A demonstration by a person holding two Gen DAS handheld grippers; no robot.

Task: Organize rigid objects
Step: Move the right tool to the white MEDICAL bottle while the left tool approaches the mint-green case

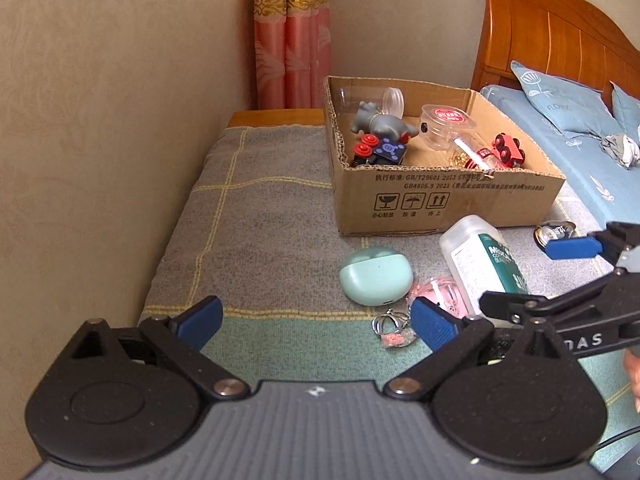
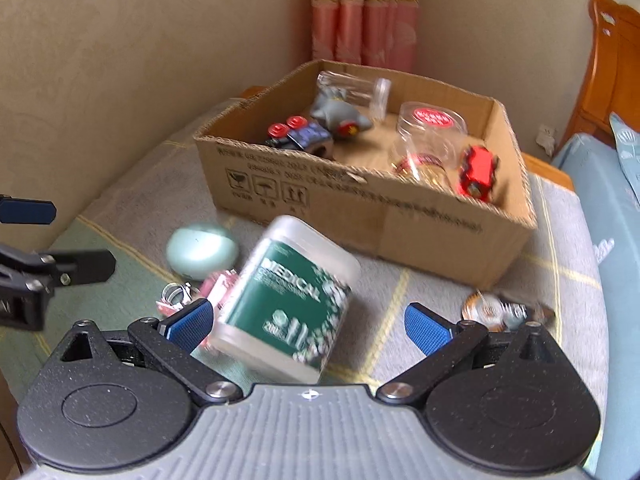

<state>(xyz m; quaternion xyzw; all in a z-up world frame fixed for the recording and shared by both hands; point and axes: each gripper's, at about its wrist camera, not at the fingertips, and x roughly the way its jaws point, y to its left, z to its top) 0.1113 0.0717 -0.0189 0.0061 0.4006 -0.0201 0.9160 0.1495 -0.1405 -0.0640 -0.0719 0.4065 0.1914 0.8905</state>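
Cotton-swab tub: a frosted white plastic tub [image 2: 286,300] with a dark green label reading "MEDICAL" lay on its side on the surface [image 2: 460,280], directly ahead of the right gripper [image 2: 308,326] and between its two blue pads, nearer the left pad; I could not tell whether it touched that pad.
Right gripper: jaws spread wide, nothing clamped.
Left gripper: the left gripper [image 1: 316,320] was also spread wide and held nothing; it hung over the checked cloth.
Earbud case: a mint-green rounded case [image 1: 374,276] sat just ahead of the left gripper, to the left of the tub.
Small clutter: a metal ring with a pink charm [image 1: 394,330] and a pink transparent piece [image 1: 440,290] lay by the left gripper's right pad, partly tucked under the tub.
Cardboard box: an open box [image 2: 400,220] stood beyond the tub, holding a grey animal toy [image 2: 336,112], a dark toy car with red wheels [image 2: 298,134], a red toy train car [image 2: 478,172] and clear plastic jars [image 2: 430,132].
Hard to make out: the right wrist view was motion-blurred, so the label's smaller print was unreadable; a round metallic item [image 2: 492,308] ahead of the right pad stayed unidentifiable.
Around: a bed with blue bedding [image 1: 560,128] lay to the right of the box.
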